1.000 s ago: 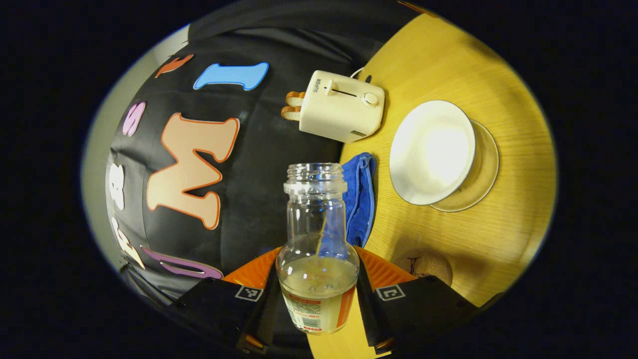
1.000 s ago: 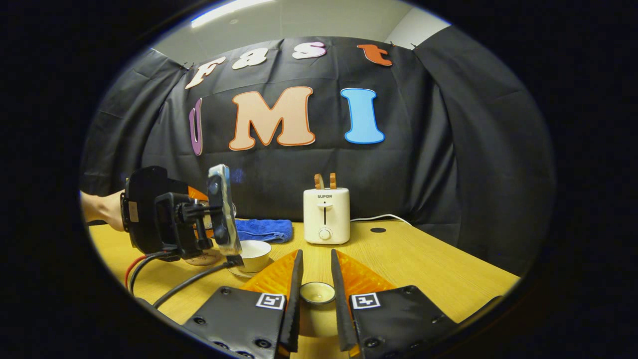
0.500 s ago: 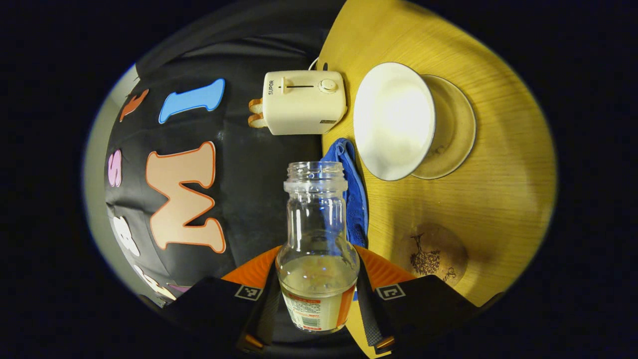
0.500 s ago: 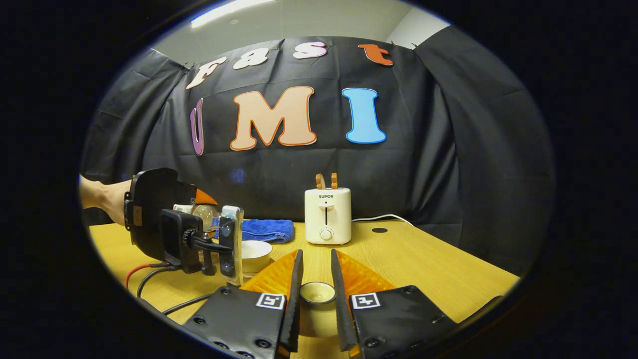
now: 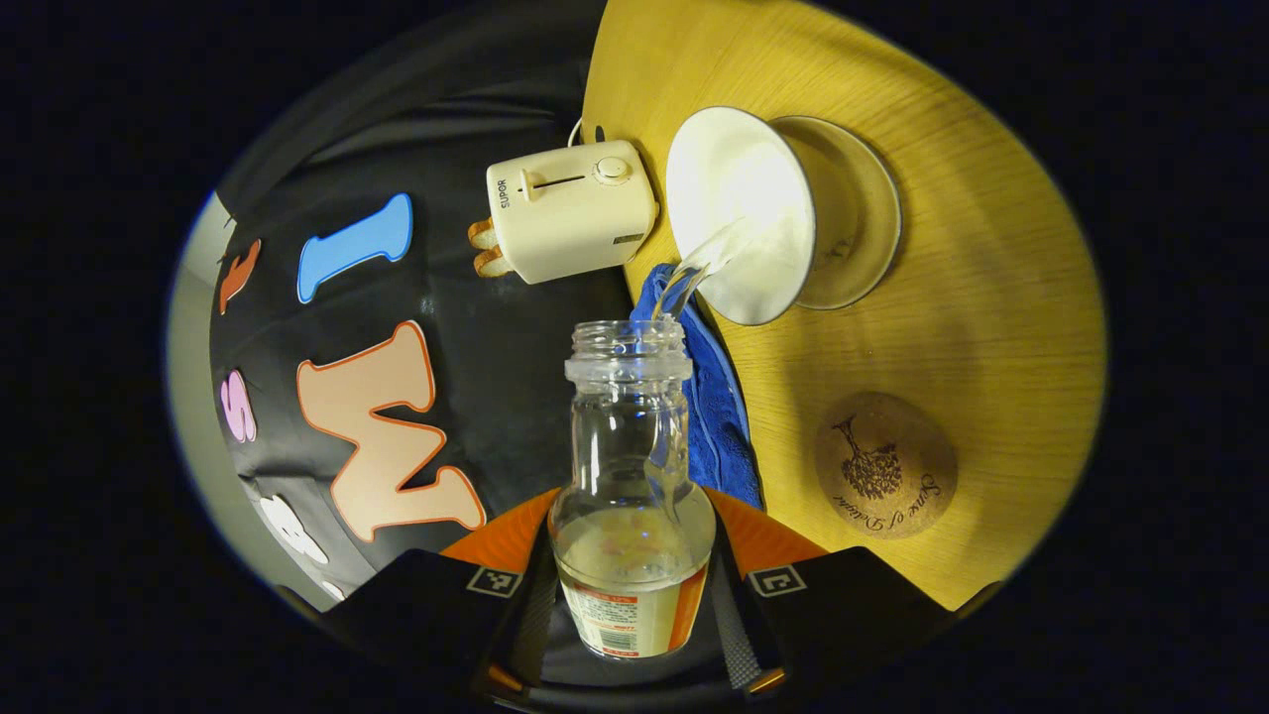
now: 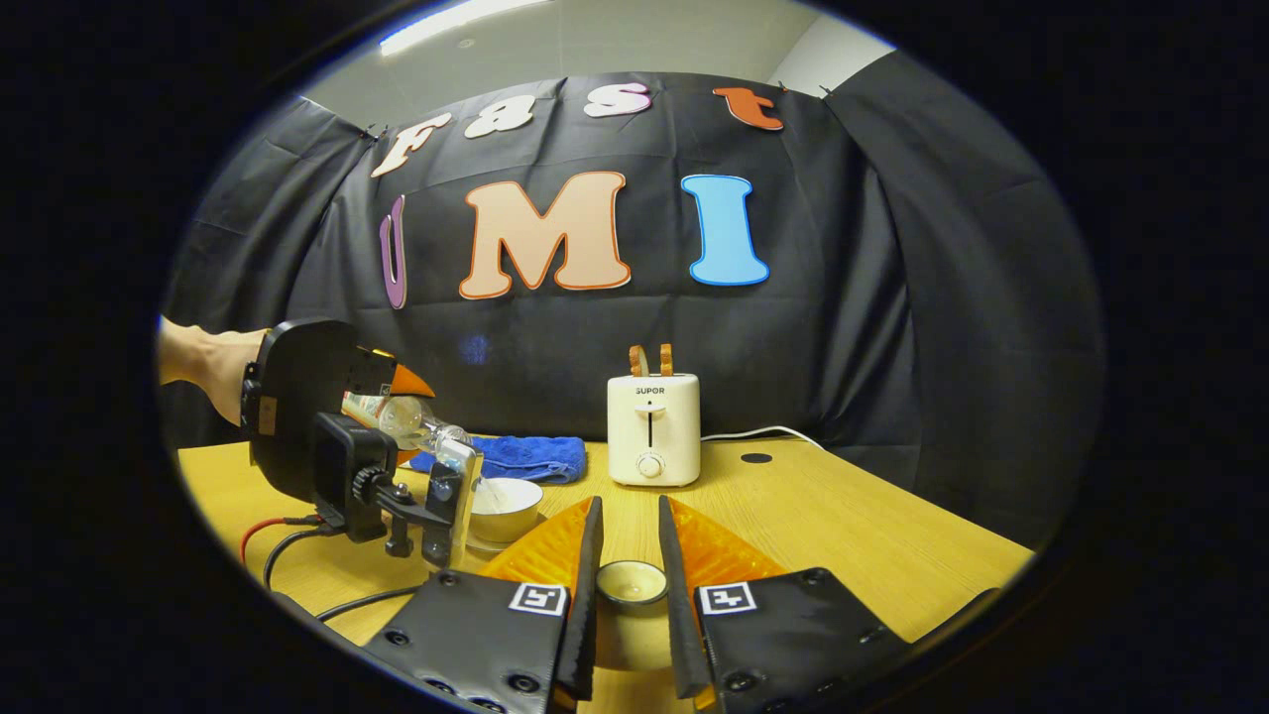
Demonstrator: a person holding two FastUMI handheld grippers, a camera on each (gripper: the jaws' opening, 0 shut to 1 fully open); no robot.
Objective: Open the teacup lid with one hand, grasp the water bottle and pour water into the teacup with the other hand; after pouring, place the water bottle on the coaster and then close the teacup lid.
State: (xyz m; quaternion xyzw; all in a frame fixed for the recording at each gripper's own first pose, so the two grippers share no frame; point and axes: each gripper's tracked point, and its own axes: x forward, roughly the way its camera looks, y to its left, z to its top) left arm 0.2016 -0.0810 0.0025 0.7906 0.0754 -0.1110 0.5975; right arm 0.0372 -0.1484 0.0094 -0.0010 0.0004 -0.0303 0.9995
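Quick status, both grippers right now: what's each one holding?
Left gripper: shut on the water bottle, tilted, water streaming into the teacup.
Right gripper: shut on the teacup lid.

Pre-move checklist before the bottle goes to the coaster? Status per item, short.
1. Left claw grip on water bottle: both fingers press its sides. Ok.
2. Stream landing in the teacup: water arcs from the bottle mouth into the bowl; no spill seen on the table. Ok.
3. Pour finished: water is running, and some remains in the bottle. Not ok.
4. Cup fill level: glare hides it. Cannot tell.
5. Coaster free: nothing on it. Ok.
6. Lid held by right claw: it sits between the fingers, off the cup; firm contact. Cannot tell.
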